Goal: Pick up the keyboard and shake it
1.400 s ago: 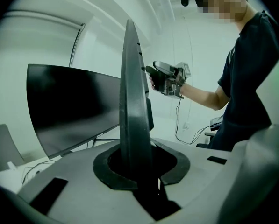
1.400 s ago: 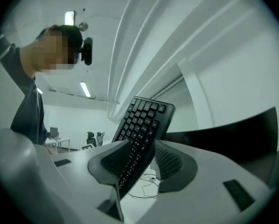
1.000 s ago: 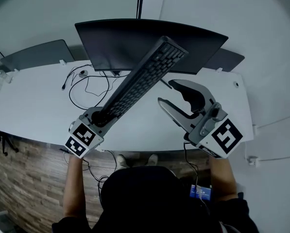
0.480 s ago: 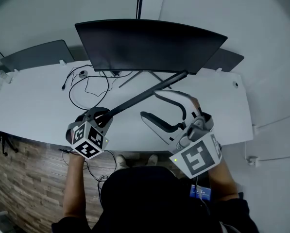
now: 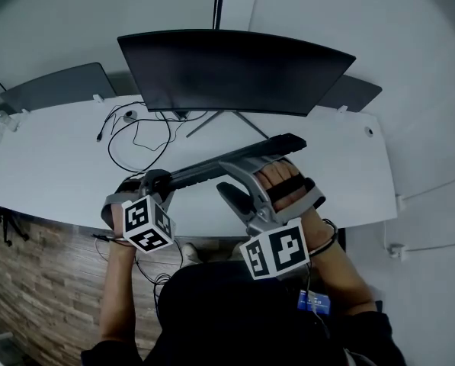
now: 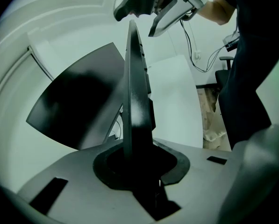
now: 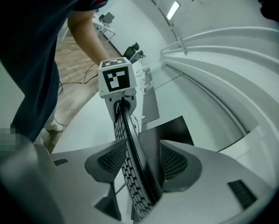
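Head view shows the slim black keyboard (image 5: 200,169) nearly edge-on, slanting.

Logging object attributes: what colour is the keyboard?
The keyboard is black, keys and body; clearest in the right gripper view.

My left tool (image 5: 163,180) and right tool (image 5: 237,180) are light grey moulded shells. The right one has dark mesh-textured pads (image 7: 113,158). Each carries a white marker cube (image 5: 147,224) printed with black squares. Black straps (image 5: 288,189) band the right one's handle. I see a dark top (image 5: 368,334).
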### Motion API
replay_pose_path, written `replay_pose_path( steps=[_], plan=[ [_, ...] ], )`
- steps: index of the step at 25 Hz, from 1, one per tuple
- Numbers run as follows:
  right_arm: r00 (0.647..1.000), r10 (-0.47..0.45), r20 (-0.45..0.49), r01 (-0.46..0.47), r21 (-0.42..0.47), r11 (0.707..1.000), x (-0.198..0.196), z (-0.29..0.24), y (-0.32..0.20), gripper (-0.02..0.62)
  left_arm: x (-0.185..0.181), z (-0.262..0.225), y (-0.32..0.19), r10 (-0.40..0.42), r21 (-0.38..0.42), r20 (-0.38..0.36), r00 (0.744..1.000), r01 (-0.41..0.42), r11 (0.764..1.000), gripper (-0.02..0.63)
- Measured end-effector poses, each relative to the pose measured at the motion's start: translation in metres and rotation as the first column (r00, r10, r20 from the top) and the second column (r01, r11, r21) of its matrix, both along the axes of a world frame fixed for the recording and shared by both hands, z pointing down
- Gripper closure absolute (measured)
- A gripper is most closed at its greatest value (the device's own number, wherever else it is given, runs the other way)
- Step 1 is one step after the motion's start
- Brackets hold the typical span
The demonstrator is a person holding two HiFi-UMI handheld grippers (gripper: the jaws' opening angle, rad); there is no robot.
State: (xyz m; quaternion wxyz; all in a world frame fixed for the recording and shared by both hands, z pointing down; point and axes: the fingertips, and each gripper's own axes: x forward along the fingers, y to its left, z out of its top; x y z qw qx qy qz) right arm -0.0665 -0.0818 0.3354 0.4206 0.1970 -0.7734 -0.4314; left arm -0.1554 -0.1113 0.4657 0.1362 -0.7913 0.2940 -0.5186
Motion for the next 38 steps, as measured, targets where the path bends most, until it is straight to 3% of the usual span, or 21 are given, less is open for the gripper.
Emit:
replay_pose_path(
  steps=[3, 20, 22, 23, 25, 38],
  plan=[
    [0.998, -0.005, -0.067, 0.005, -0.004, 1.000, -0.002, 0.018, 0.002, 0.380, 0.000, 0.001, 0.002, 0.016, 0.004, 0.065, 0.998, -0.017, 1.000, 0.509],
    [0.946, 0.065, -0.316, -0.091, -0.069, 0.993, 0.010, 0.094, -0.015, 0.382, 0.021, 0.009, 0.011, 0.087, 0.001, 0.168, 0.982, -0.088, 0.996, 0.510],
    [0.944, 0.075, -0.322, -0.101, -0.065, 0.993, 0.012, 0.098, -0.015, 0.394, 0.022, 0.011, 0.012, 0.090, -0.001, 0.174, 0.981, -0.091, 0.996, 0.510],
    [0.941, 0.076, -0.329, -0.106, -0.075, 0.992, 0.014, 0.101, -0.015, 0.463, 0.023, 0.011, 0.012, 0.094, 0.000, 0.176, 0.980, -0.095, 0.995, 0.511],
    [0.937, 0.075, -0.340, -0.116, -0.101, 0.988, 0.017, 0.108, -0.013, 0.483, 0.024, 0.010, 0.012, 0.101, 0.007, 0.181, 0.978, -0.104, 0.995, 0.512],
    [0.951, 0.135, -0.277, -0.183, -0.157, 0.970, 0.019, 0.111, -0.014, 0.508, 0.028, 0.015, 0.016, 0.113, 0.004, 0.178, 0.978, -0.115, 0.993, 0.511]
  ],
)
